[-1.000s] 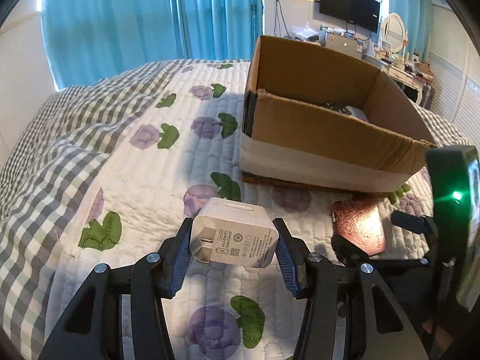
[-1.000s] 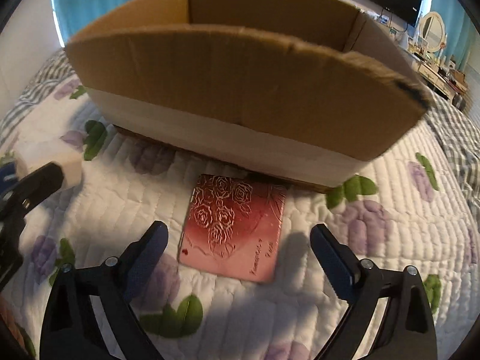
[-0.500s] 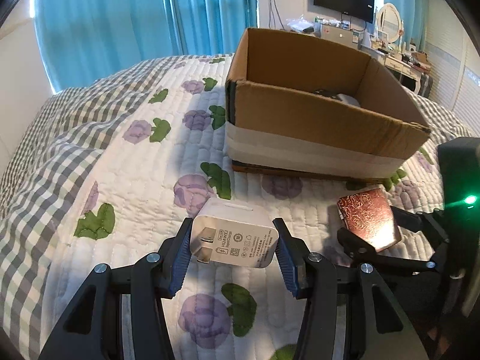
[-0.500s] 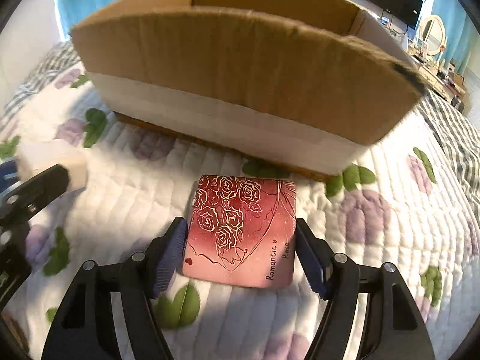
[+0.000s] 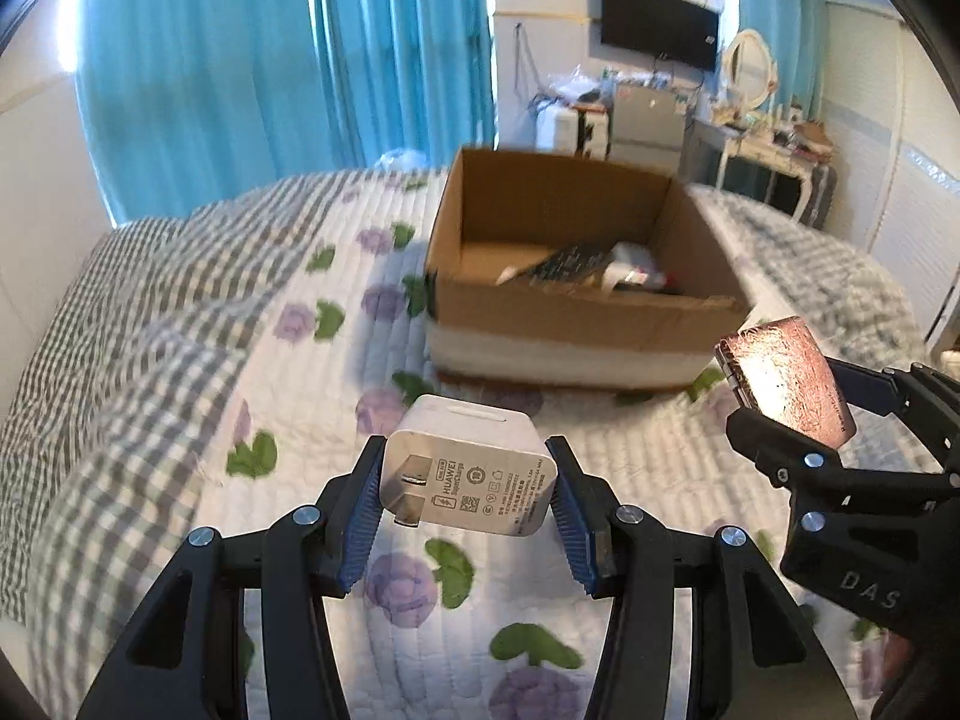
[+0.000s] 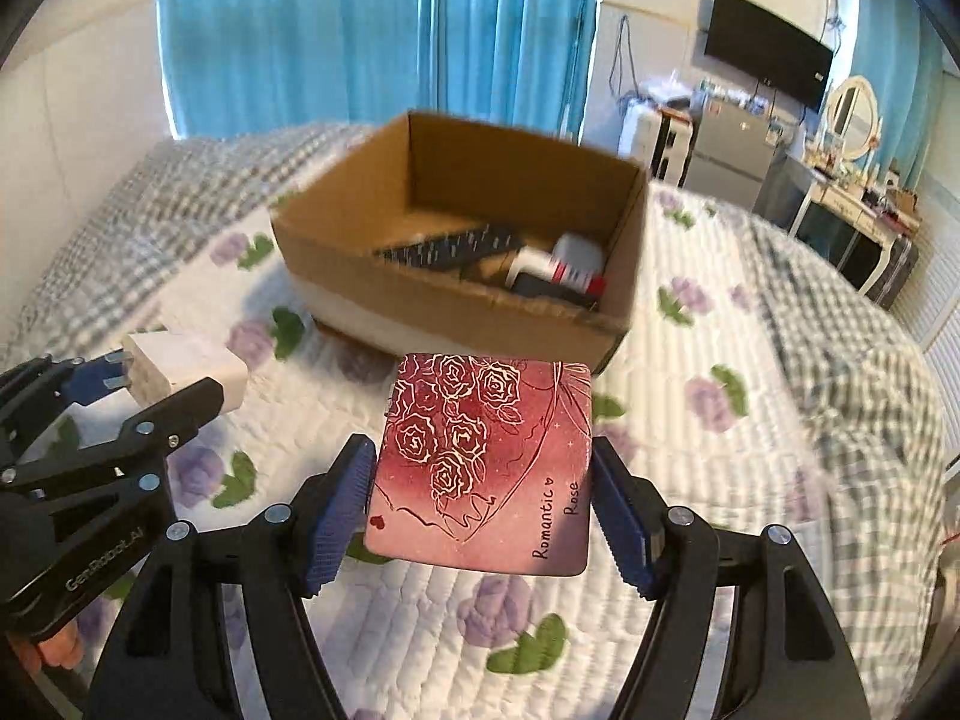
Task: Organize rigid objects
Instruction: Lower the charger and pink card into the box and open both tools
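My left gripper (image 5: 467, 510) is shut on a white Huawei charger plug (image 5: 468, 474) and holds it above the quilt. It also shows in the right wrist view (image 6: 180, 375). My right gripper (image 6: 480, 504) is shut on a flat red tin with gold roses (image 6: 486, 468), lifted off the bed; the tin also shows in the left wrist view (image 5: 786, 378). An open cardboard box (image 6: 372, 276) stands ahead of both grippers on the bed, holding a black remote (image 6: 450, 249), a white tube and other items.
The bed is covered by a white quilt with purple flowers (image 5: 336, 396) and a grey checked blanket (image 5: 108, 324) at the left. Blue curtains, a wall TV (image 5: 660, 30), a small fridge and a dressing table stand beyond the bed.
My right gripper closed on the red tin and lifted it off the quilt. Both grippers rose, so the box's inside now shows. The left still holds the charger.
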Demonstrator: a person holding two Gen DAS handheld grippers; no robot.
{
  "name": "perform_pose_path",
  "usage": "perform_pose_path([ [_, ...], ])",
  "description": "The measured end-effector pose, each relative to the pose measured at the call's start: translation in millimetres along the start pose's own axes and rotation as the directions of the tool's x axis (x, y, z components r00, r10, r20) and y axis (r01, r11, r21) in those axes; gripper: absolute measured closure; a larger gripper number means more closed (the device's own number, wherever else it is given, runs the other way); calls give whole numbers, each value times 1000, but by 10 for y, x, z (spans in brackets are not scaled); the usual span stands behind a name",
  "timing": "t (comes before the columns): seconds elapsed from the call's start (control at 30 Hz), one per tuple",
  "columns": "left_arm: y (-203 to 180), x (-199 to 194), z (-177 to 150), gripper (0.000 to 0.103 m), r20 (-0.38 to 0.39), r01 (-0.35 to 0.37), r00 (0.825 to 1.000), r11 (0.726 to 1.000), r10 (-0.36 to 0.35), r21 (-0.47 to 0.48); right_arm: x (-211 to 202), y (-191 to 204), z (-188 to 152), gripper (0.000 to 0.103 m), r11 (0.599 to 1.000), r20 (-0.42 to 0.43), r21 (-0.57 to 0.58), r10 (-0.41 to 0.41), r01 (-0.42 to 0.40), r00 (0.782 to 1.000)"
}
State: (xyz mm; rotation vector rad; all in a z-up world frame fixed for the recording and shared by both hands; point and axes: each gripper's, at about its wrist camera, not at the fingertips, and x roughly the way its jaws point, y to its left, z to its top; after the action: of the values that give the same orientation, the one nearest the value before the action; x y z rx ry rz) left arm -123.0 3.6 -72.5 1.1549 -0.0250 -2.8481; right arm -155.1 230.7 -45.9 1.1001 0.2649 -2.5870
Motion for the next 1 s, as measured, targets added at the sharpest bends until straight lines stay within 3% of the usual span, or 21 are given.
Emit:
perform_pose_path([
  [0.3, -67, -262, 615, 50, 94, 86, 992, 996, -88, 35, -634, -141, 616, 32, 1000, 141, -15, -19, 22, 990],
  [0.43, -101, -94, 973, 50, 127, 64, 989, 995, -73, 78, -687, -260, 914, 32, 999, 183, -16, -34, 37, 983],
  [0.7, -182, 858, 1498, 50, 52, 107, 992, 989, -113, 103, -211, -533, 1411, 32, 999, 183, -1, -39, 40, 982],
  [1.0, -378, 1648, 1532, 50, -14, 149, 989, 978, -148, 149, 601, -778, 1468, 32, 1000, 122, 31, -4, 0, 993],
])
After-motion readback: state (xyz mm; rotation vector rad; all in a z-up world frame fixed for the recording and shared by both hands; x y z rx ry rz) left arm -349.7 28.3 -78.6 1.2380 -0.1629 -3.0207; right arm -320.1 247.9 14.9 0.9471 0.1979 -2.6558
